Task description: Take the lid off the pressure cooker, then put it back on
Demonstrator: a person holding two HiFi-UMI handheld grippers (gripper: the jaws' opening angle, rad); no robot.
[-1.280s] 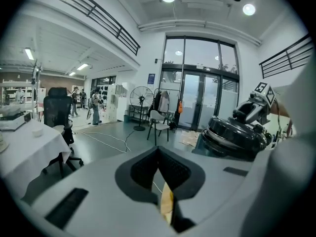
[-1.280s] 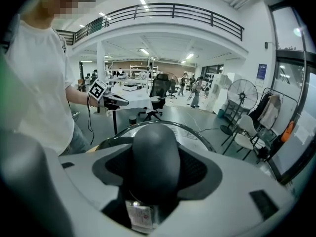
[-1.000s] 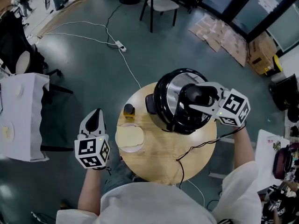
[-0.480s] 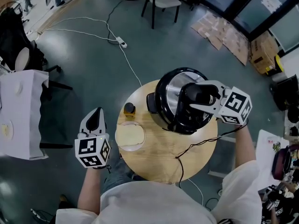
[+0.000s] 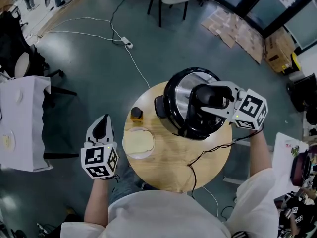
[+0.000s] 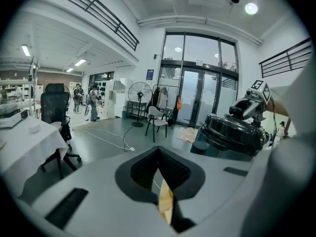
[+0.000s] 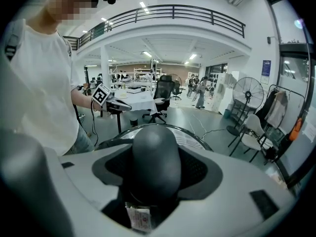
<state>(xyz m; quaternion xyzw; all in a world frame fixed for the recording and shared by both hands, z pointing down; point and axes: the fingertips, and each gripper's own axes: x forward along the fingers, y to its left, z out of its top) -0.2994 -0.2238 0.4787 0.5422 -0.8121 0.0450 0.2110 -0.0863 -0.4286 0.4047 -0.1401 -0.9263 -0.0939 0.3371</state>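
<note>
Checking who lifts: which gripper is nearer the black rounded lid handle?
Right. The right gripper grips the black rounded lid handle; the left gripper hovers beside the round wooden table, well apart.

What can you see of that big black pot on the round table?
The pressure cooker is a round black pot with a shiny steel lid ringed in black. The lid seems seated on the pot. A rounded black lid handle rises from its middle, and the right gripper is closed around it. The pot stands upright on the far right part of the wooden table, and a black cable trails from it across the tabletop.
</note>
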